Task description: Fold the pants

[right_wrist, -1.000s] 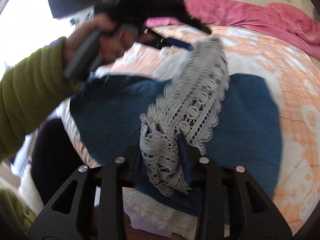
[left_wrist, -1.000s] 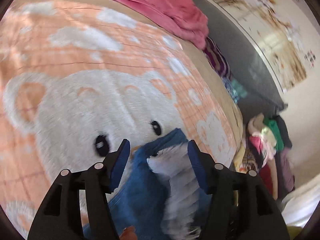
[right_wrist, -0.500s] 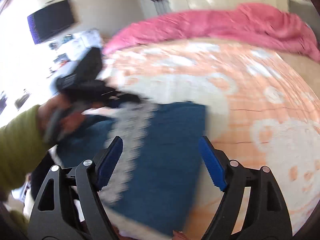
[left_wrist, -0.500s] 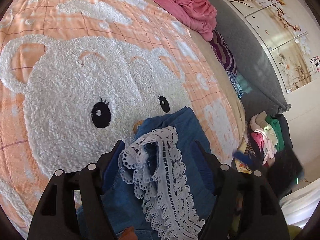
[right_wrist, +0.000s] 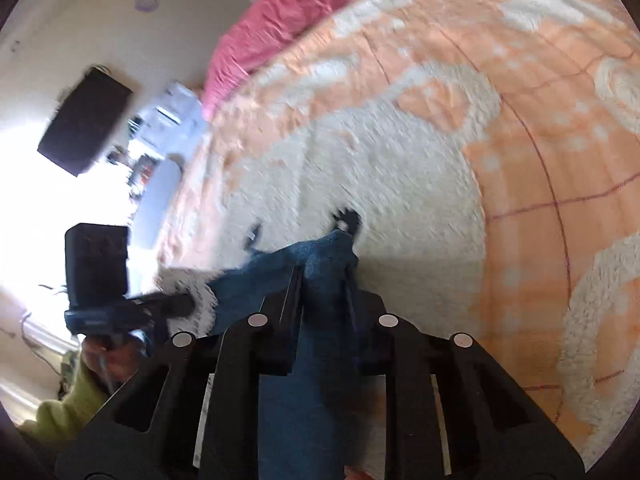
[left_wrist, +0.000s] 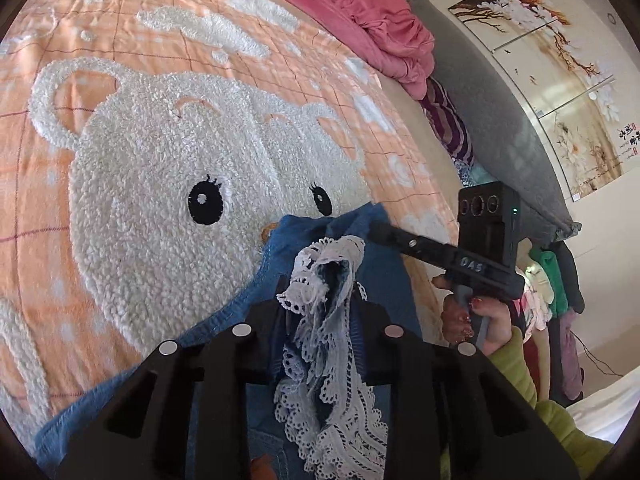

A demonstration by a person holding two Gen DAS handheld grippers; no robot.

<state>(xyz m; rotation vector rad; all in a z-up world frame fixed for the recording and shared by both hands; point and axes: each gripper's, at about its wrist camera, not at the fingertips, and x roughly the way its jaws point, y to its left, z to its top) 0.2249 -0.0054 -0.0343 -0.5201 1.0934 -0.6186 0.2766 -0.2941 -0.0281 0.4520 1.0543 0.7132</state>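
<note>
**A:** Bedroom scene, bed (left_wrist: 132, 60) covered with a peach blanket (left_wrist: 168, 32) that has a big fluffy white bear face (left_wrist: 160, 184) on it, pink duvet (left_wrist: 360, 4) bunched at the far end. Floral wall panels (left_wrist: 560, 80) off to the side, plus a pile of clothes (left_wrist: 548, 280) by the grey headboard (left_wrist: 500, 140).

**B:** And the pants?

**A:** Blue denim pants (left_wrist: 360, 248) with white lace trim (left_wrist: 332, 320), lying on the bed right over the bear's nose and mouth area, just below the 2 black eyes. From the left wrist view the left tool (left_wrist: 320, 320) has its jaws closing narrow, with the lace and a fold of denim bunched up between them, pads pressing on it.

**B:** Other hand?

**A:** Right tool (right_wrist: 324, 284) is also closing, nearly together, pinching a ridge of the denim (right_wrist: 316, 264) in the right wrist view. That frame is blurry, but the fabric clearly sits between the jaws. You can also see the right tool from the left camera (left_wrist: 380, 234), tip at the far edge of the pants, held by a hand (left_wrist: 476, 316) in a lime green sleeve (left_wrist: 520, 380).

**B:** So both are on the same garment?

**A:** Yep, 2 tools, close together at that end. The left tool and its hand (right_wrist: 108, 352) show at the left edge of the right view.
</note>
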